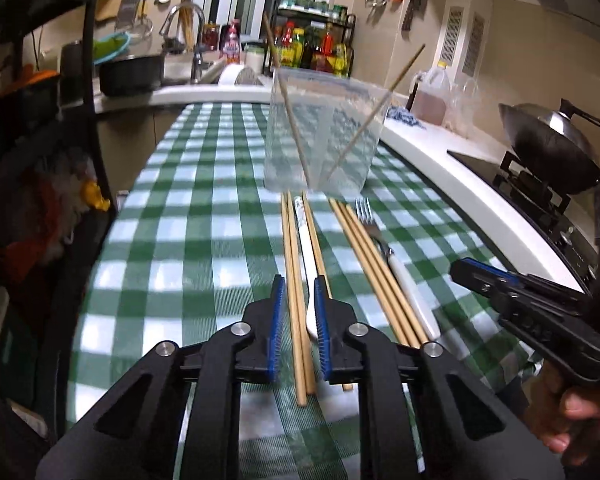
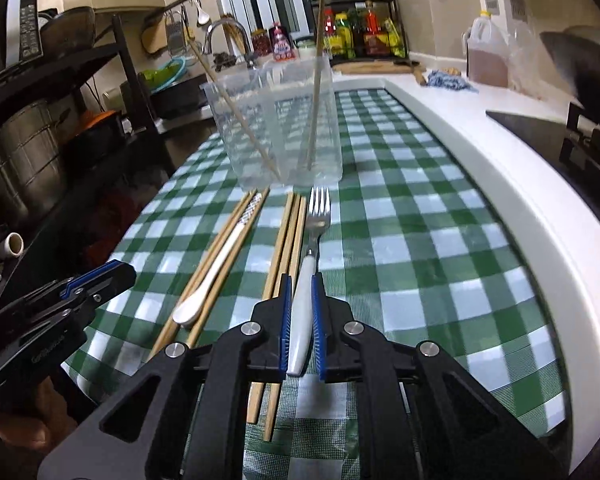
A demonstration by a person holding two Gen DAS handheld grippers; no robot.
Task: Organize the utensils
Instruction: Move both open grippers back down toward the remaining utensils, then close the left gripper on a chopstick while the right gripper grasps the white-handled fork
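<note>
— What's happening on the green-checked tablecloth?

— At left, the left gripper hangs low over a pair of wooden chopsticks, its blue pads spread on either side of them and of a white spoon lying just beside. Nothing is pinched yet.

— And the middle of the table?

— A second bundle of chopsticks lies flat, pointing at a clear plastic container that already holds two chopsticks leaning against its walls.

— And on the right?

— The right gripper straddles the white handle of a fork, tines toward the container. The pads sit very close to the handle; whether they truly press it cannot be told.

— So which step is this?

— Seemingly the pick-up: most utensils are still on the cloth. Next, each gripper would need to close squarely on its piece, lift, tilt it upright and lower it into the container without knocking it over.
</note>
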